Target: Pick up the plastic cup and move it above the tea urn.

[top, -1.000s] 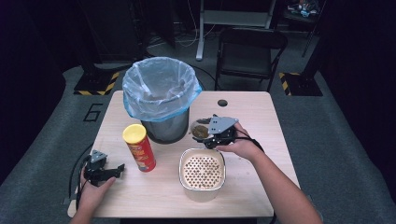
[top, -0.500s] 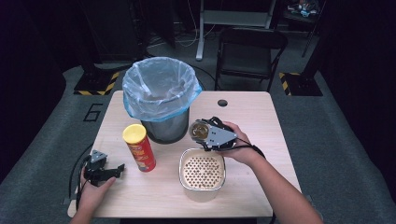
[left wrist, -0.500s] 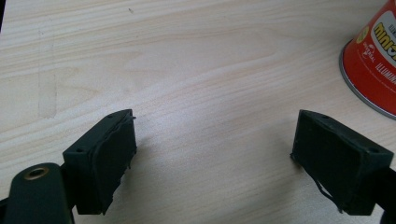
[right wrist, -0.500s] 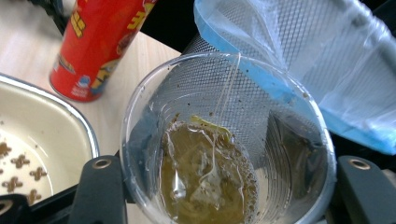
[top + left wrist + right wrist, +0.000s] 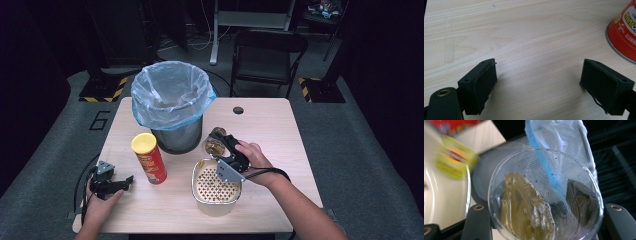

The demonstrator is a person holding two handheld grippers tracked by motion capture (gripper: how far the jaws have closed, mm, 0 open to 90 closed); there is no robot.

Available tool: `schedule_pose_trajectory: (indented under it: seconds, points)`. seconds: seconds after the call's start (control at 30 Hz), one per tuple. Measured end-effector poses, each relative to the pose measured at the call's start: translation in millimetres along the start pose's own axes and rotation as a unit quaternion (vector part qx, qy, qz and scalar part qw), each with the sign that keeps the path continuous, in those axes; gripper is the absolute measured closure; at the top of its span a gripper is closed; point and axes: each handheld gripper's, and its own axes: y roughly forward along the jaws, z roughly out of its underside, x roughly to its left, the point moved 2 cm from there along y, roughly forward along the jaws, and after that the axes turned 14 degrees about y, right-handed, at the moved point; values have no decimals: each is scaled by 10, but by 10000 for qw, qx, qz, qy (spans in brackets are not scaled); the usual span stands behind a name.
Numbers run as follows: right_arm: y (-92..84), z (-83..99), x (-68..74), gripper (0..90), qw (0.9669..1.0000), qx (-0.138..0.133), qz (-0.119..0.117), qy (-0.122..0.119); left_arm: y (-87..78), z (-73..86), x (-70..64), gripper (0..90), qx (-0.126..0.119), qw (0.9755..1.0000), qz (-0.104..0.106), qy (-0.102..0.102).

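Right claw (image 5: 216, 146) pinches a clear cup (image 5: 214, 144) by its wall, tilted, between the mesh bin (image 5: 172, 107) and the white strainer bowl (image 5: 216, 187); in the right gripper view the cup (image 5: 544, 200) carries brownish liquid with soggy residue. Left claw (image 5: 122, 182) rests spread and empty on the worktop (image 5: 280, 145), near the red chip can (image 5: 148, 157). Risks: the thin wall may buckle under the pinch and slip; tilted too early, the contents would spill on the worktop rather than land in the strainer bowl; a swing could clip the bin liner.
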Motion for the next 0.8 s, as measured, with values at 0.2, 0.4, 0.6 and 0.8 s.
schedule_pose_trajectory:
  seconds: [0.2,0.4,0.6,0.8]
  points:
    - [-42,-64,116,381,9874,10,389,-1534,0,0,0,132,0,10000,0,0]
    - [-103,-138,163,379,9665,-90,570,-2501,0,0,0,132,2,10000,1,-1]
    - [-191,-166,265,375,9261,-289,986,-3630,0,0,0,132,1,10000,1,0]
    - [-201,-197,268,373,9217,-341,1006,-3731,0,0,0,132,0,10000,1,-2]
